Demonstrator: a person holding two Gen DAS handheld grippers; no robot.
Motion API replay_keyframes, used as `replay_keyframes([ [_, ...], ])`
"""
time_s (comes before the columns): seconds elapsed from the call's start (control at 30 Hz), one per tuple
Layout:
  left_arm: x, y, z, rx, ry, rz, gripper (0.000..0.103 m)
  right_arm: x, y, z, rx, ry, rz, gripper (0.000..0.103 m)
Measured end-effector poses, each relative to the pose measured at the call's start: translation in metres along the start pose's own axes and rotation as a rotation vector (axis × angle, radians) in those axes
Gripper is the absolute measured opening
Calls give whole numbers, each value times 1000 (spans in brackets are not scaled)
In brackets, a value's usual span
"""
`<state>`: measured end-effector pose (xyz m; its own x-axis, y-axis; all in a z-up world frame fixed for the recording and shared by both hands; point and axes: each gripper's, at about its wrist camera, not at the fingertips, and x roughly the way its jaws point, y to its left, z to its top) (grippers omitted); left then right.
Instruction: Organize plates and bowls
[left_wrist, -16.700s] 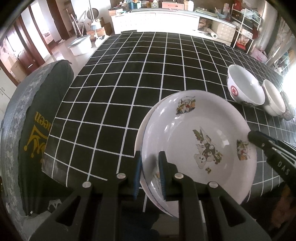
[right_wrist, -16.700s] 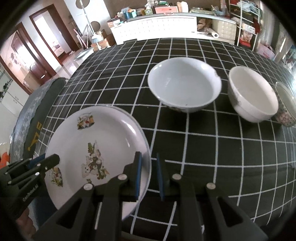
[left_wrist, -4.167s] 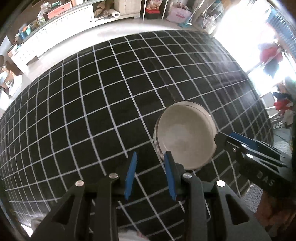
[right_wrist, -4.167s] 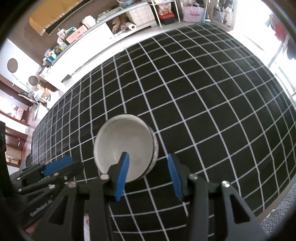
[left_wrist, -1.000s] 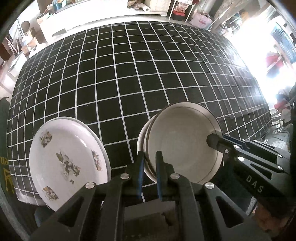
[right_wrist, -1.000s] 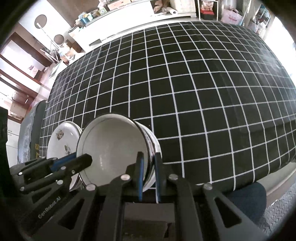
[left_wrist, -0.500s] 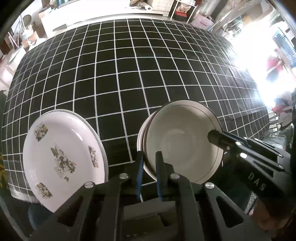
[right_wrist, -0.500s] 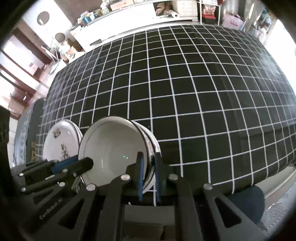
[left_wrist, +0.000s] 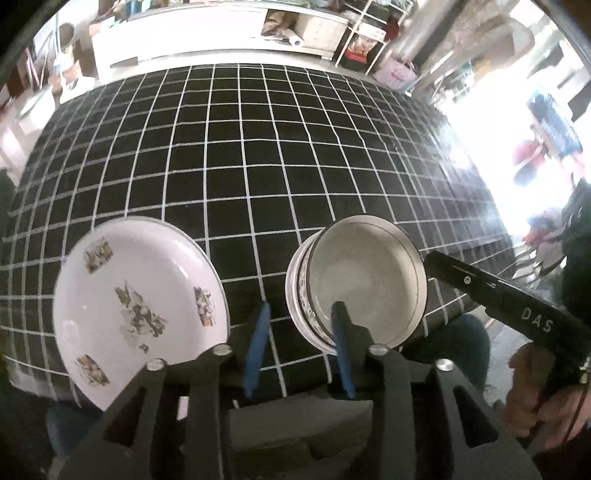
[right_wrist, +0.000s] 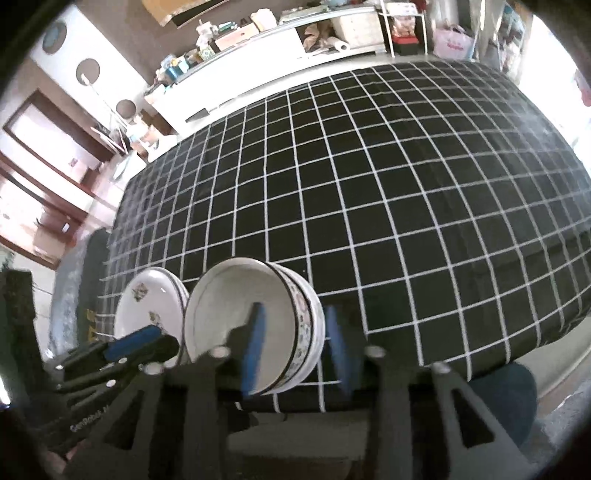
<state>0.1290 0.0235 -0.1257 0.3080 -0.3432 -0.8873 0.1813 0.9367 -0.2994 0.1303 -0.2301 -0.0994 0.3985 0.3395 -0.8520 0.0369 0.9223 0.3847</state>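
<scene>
On the surface, covered with a black cloth with white grid lines, a stack of bowls stands near the front edge, and just to its left lies a stack of white plates with small printed pictures on the top one. The two stacks are close but a strip of cloth shows between them in the left wrist view. The left hand-held gripper is opening its jaws; the near left rim of the bowl stack stands between its blue pads, and the left pad is clearly away from the bowl wall, so nothing is gripped. The right hand-held gripper is also opening; the right rim of the bowl stack is between its pads, one pad inside the top bowl and one outside, with a gap on the outer side. In the right wrist view the plates are partly behind the left hand-held gripper. A hand holds the right tool at the lower right of the left wrist view
</scene>
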Motion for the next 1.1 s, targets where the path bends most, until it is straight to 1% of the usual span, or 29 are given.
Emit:
replay_keyframes([
  [0.03,2,3,-2,-7,1,-12,36,1,-2,0,12,5,9,57],
  [0.07,4,5,-4,-14,4,-25,36,3,-4,0,21,9,14,58],
  [0.1,7,7,-5,-18,9,-39,39,5,-6,-1,28,11,14,60],
  [0.13,10,9,-6,-25,11,-53,44,8,-7,-1,35,15,10,61],
  [0.27,20,13,-5,-43,25,-92,45,21,-11,-2,67,46,17,62],
  [0.37,32,11,-4,-33,46,-97,48,31,-12,-2,78,74,33,63],
  [0.47,44,9,-2,-28,67,-110,48,40,-12,-2,86,96,45,64],
  [0.63,65,5,-2,-12,97,-101,48,53,-15,-2,98,127,53,66],
  [0.8,81,7,1,-13,110,-108,48,63,-21,-3,111,155,69,66],
  [1.1,103,9,5,-5,135,-116,49,68,-27,0,105,166,84,66],
])
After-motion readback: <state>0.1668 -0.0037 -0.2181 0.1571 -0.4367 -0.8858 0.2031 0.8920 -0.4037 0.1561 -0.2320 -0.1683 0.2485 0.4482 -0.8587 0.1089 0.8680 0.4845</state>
